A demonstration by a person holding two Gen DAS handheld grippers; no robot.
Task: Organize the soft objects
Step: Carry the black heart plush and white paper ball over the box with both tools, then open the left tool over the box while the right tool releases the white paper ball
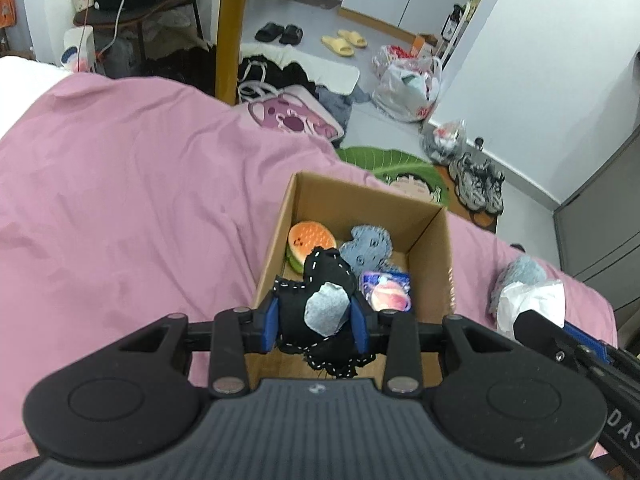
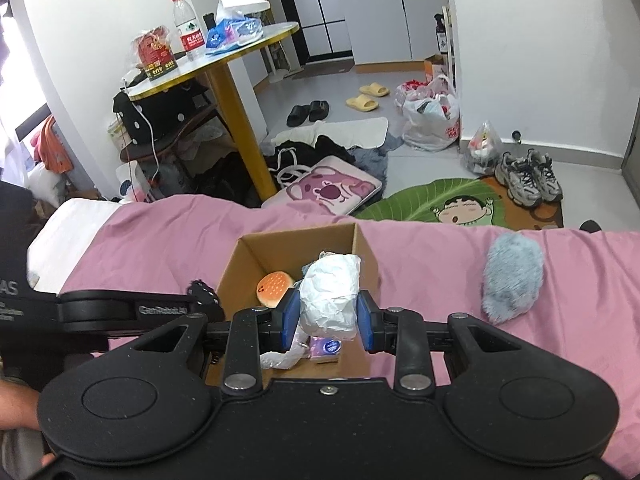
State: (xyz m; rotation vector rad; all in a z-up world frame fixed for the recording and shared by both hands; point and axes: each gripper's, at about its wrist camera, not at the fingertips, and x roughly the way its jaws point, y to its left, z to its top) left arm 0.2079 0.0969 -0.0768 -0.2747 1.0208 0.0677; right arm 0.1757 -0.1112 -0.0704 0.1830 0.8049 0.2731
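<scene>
While each tool (two) clamped: left (image 1: pixel 318 322) on black plush (image 1: pixel 320 292); right (image 2: pixel 330 316) on white bundle (image 2: pixel 330 296).

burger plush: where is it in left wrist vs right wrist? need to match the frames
Left wrist: burger plush sits inside the cardboard box, at its far-left corner, just beyond the black felt toy that the left hand-held gripper holds.
Right wrist: burger plush lies in the box's left part, left of the white wrapped bundle.
Shared landmark: the cardboard box on the pink bedcover.
</scene>
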